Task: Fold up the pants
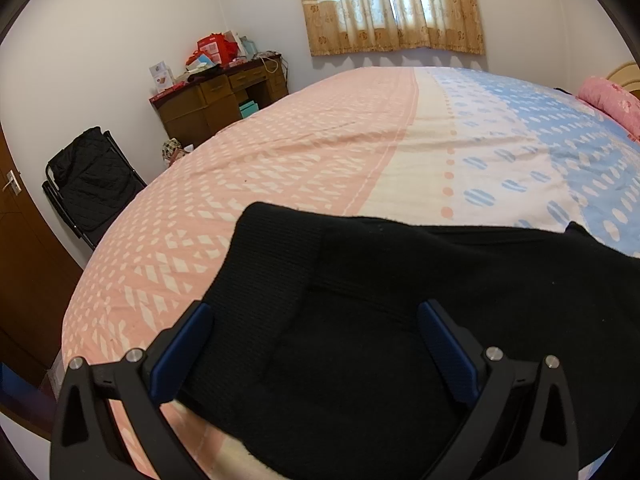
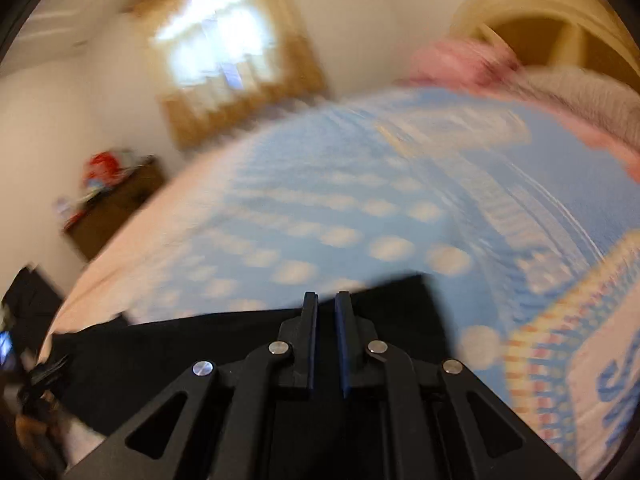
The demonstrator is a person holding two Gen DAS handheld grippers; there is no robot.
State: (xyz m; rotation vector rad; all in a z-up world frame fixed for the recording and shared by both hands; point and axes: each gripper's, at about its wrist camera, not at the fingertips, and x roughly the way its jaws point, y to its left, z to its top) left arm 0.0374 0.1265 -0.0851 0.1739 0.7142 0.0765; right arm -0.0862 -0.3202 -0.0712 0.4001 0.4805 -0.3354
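Note:
Black pants (image 1: 400, 320) lie on the bed near its front edge, in layers, one folded corner at the upper left. My left gripper (image 1: 316, 312) is open, its blue-padded fingers (image 1: 184, 348) spread wide just above the pants, holding nothing. In the blurred right wrist view, the pants (image 2: 200, 344) stretch to the left under my right gripper (image 2: 326, 300). Its jaws stand nearly together with a narrow gap. Whether cloth is pinched between them cannot be told.
The bed has a pink, white and blue patterned sheet (image 1: 320, 152). A pink pillow (image 1: 612, 100) lies at the head on the right. A cluttered wooden desk (image 1: 224, 96) and a black folding chair (image 1: 88, 180) stand beyond the left side. A curtained window (image 1: 392, 4) is behind.

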